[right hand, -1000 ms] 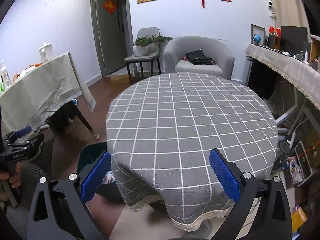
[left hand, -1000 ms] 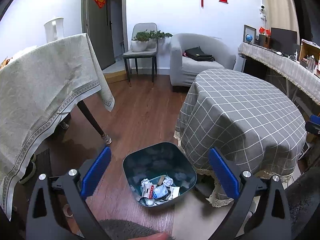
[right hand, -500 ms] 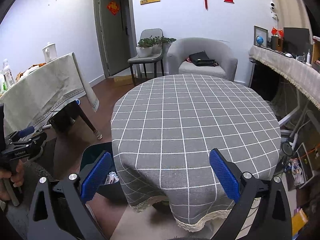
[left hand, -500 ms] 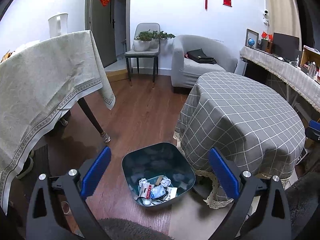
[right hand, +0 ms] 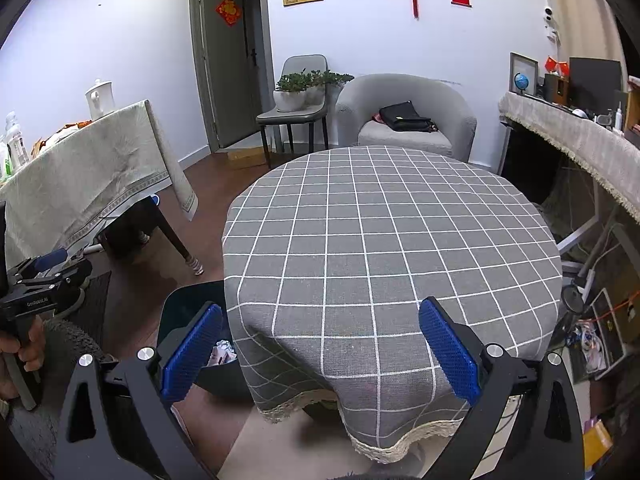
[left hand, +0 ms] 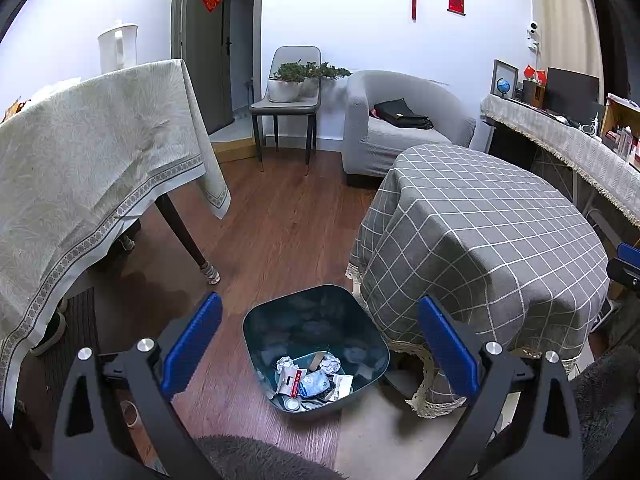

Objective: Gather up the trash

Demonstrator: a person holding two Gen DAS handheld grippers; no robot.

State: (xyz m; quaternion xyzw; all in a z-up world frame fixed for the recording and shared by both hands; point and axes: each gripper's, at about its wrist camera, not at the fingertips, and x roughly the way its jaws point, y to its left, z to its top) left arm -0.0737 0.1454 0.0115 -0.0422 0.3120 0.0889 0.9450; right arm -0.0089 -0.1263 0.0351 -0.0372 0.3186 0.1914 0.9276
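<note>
A dark teal trash bin (left hand: 280,320) stands on the wood floor beside the round table. Crumpled paper and wrappers (left hand: 310,380) lie in its bottom. My left gripper (left hand: 318,346) is open and empty, held above the bin. My right gripper (right hand: 320,350) is open and empty, above the near edge of the round table with the grey checked cloth (right hand: 392,240). The bin (right hand: 188,304) shows partly in the right wrist view, at the table's left, with some trash (right hand: 222,354) visible inside. The left gripper (right hand: 48,276) also shows there at far left, in a hand.
A table with a beige cloth (left hand: 80,168) stands at left, its leg (left hand: 188,240) near the bin. A chair with plants (left hand: 288,100) and a grey armchair (left hand: 400,124) stand at the back. A cluttered sideboard (left hand: 568,148) runs along the right wall.
Both views have risen and pulled back slightly; the bin and round table sit a little lower and farther. Both grippers stay open and empty.
</note>
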